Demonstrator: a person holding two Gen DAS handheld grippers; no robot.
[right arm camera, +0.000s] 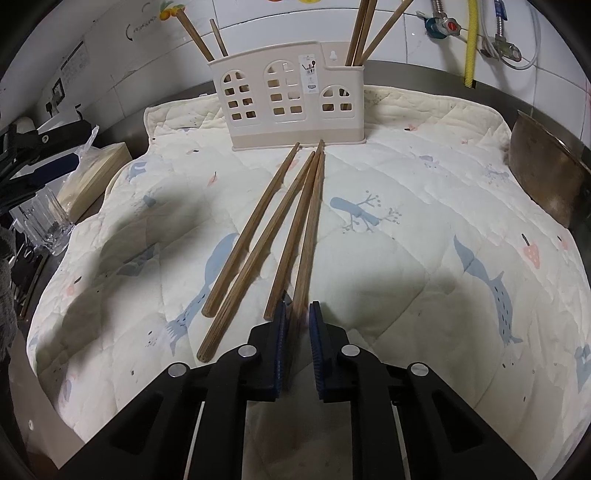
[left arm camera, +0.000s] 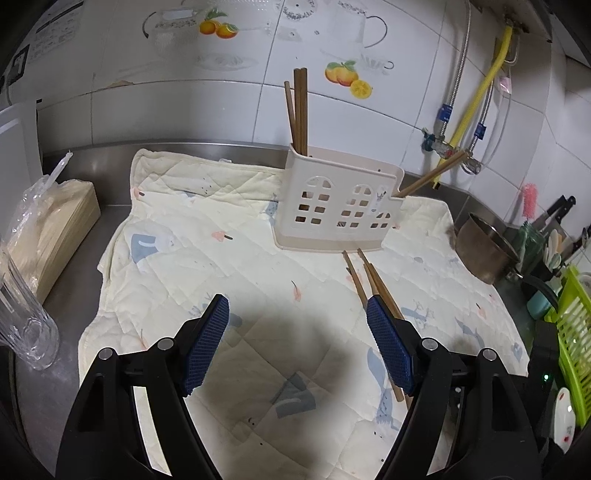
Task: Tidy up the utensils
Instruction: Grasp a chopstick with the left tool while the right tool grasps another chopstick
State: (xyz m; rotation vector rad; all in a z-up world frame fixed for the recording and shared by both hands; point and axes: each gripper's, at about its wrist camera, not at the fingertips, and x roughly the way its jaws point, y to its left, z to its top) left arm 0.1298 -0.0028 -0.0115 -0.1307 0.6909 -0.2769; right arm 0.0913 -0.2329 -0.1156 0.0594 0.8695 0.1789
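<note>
Here we have the cream plastic utensil holder [right arm camera: 291, 99], house-shaped with arched window cut-outs, standing upright near the back edge of the quilted pale-yellow cloth [right arm camera: 424, 258] printed with blue whales and pink berries. Brown wooden chopsticks already stand in the holder's left [right arm camera: 197, 37] and right [right arm camera: 360, 33] end compartments, leaning out above its rim. Just in front of the holder's base, four more loose wooden chopsticks [right arm camera: 255, 229] lie fanned on the soft padded fabric, their thin tips almost touching the holder and their squared butt ends spreading toward us. Our right gripper [right arm camera: 297, 317], black with blue ribbed pads, has its jaws drawn narrow and clamped on the butt end of the rightmost chopstick [right arm camera: 312, 229] of that fan; the neighbouring stick's end sits just beside the left pad. Our left gripper [left arm camera: 297, 314] hangs over the cloth well in front of the holder with its fingers spread wide and nothing between them; its right pad [left arm camera: 388, 350] sits in front of the loose chopsticks. To the holder's right, at the cloth's edge, a dull brass-coloured metal pot [left arm camera: 484, 254] leans; to the holder's left, off the cloth on the steel counter [left arm camera: 110, 221], sit a wrapped stack of tan paper [left arm camera: 55, 229] and a clear ribbed glass [left arm camera: 26, 325]. The cloth between holder and grippers lies open and flat.
</note>
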